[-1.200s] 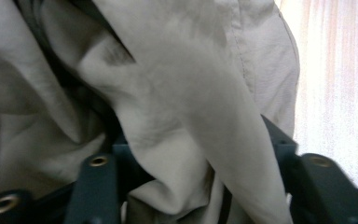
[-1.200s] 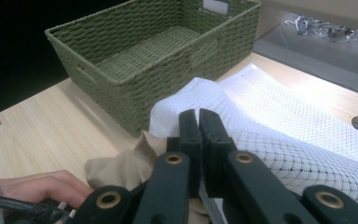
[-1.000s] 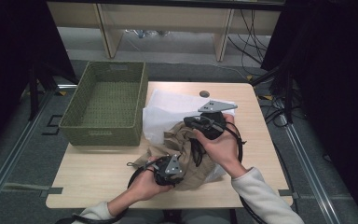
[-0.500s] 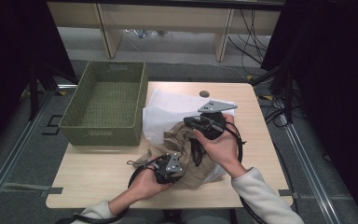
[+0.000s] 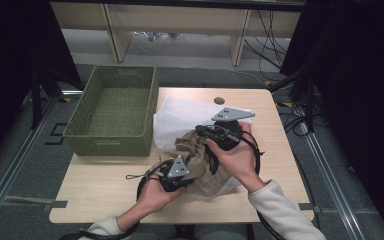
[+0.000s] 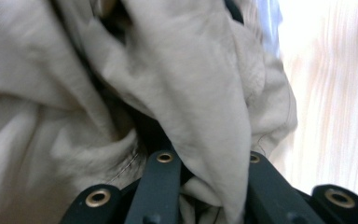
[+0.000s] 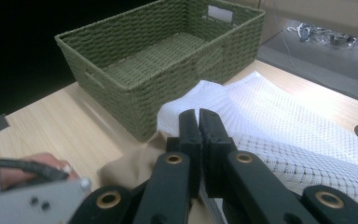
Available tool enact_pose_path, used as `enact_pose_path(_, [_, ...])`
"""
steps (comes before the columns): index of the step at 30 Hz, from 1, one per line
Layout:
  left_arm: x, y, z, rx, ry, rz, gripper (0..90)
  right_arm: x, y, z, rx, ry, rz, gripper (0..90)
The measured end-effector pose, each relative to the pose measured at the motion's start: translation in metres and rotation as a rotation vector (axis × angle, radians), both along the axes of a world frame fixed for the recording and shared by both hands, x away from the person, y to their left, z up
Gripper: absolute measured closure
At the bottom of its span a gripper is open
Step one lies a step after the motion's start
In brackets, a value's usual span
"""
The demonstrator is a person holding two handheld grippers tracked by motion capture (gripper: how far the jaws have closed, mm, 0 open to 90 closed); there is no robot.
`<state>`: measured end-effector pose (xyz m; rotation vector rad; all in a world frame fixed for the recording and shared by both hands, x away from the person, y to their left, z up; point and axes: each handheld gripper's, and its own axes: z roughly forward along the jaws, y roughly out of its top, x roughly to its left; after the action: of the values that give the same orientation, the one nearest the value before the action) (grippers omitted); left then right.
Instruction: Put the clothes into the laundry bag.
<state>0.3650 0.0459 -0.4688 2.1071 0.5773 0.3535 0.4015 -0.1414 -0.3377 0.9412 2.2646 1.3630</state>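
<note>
My left claw point(image 5: 180, 176) had just been closing, and its jaws pinched a fold of the tan garment point(image 6: 205, 107) between them; in the left gripper view the cloth bunched up right over the jaw roots. My right claw point(image 7: 198, 122) had its jaws pressed together, and I couldn't tell whether any cloth was caught there, though tan fabric showed just beneath them. In the high view that right claw point(image 5: 215, 134) sat on the far part of the tan garment point(image 5: 192, 150), the left one at its near edge, both hands well in on the pile. Garment lay crumpled mid-bench, partly on top of the white mesh cloth point(image 5: 180, 117), which spread toward the far side. Green woven basket point(image 5: 112, 110) stood at the left of the bench point(image 5: 95, 185), just beside the mesh cloth, nothing seen inside it. Small round grey cap point(image 5: 219, 100) set in the benchtop near the far edge.
</note>
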Motion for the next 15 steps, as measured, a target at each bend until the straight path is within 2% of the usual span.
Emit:
enact_pose_path(1, [0.000,0.000,0.005,-0.026,-0.008,0.013,84.2,0.000,0.000,0.001,-0.007,-0.018,0.004,89.7])
enact_pose_path(4, [0.002,0.003,0.017,-0.080,-0.050,0.044,84.5,-0.004,0.000,0.004,0.013,0.002,-0.008,89.7])
enact_pose_path(5, [0.003,0.005,0.022,-0.079,-0.066,0.051,84.5,-0.003,-0.001,0.005,0.002,-0.024,0.008,89.7])
enact_pose_path(6, [0.004,0.006,0.026,-0.107,-0.079,0.065,84.6,-0.004,0.000,0.006,0.012,-0.013,0.003,89.7])
enact_pose_path(7, [0.005,0.008,0.031,-0.106,-0.104,0.073,84.6,-0.004,-0.001,0.007,0.006,-0.026,0.005,89.7])
enact_pose_path(9, [0.006,0.011,0.037,-0.135,-0.130,0.108,84.6,-0.007,-0.001,0.009,0.018,-0.017,-0.009,89.7])
enact_pose_path(11, [0.008,0.015,0.044,-0.156,-0.154,0.147,84.7,-0.005,-0.001,0.009,0.022,-0.041,0.018,89.7])
enact_pose_path(12, [0.009,0.017,0.047,-0.164,-0.162,0.164,84.7,-0.006,-0.002,0.010,0.018,-0.035,0.013,89.7])
enact_pose_path(14, [0.010,0.020,0.051,-0.165,-0.179,0.188,84.7,-0.007,-0.002,0.011,0.015,-0.043,0.005,89.7])
enact_pose_path(15, [0.010,0.021,0.054,-0.154,-0.205,0.203,84.7,-0.008,-0.002,0.012,0.018,-0.031,0.007,89.7])
